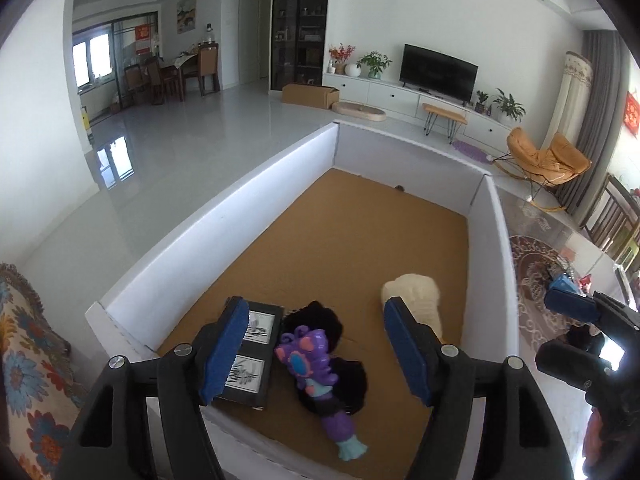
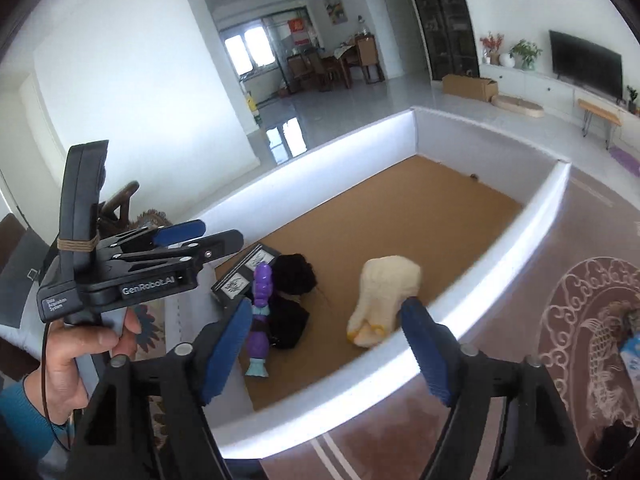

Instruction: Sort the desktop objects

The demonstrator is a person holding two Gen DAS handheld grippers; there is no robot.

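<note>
The left gripper [image 1: 316, 354] hangs with its 2 pads apart and empty, directly over the purple toy figure [image 1: 316, 376] at the lower centre of its frame. The toy's long axis runs roughly toward the camera, on the cork floor of the white-walled tray [image 1: 224, 232]. The right gripper [image 2: 324, 346], likewise apart, sits outside the near wall, farther away. Black fluffy objects [image 1: 320, 320] under the toy are hard to identify; a black picture frame [image 1: 252, 356] is partly hidden by the left pad, and a cream plush [image 2: 386, 296] lies right.

This is a home living room: a flat television [image 1: 439, 71] stands on a long white cabinet [image 1: 404, 94] with potted plants [image 1: 375, 63], near an orange rocking chair [image 1: 544, 156]. Beyond the glossy tiled floor [image 1: 192, 128], a dining table with wooden chairs [image 1: 182, 70] sits by a window.
</note>
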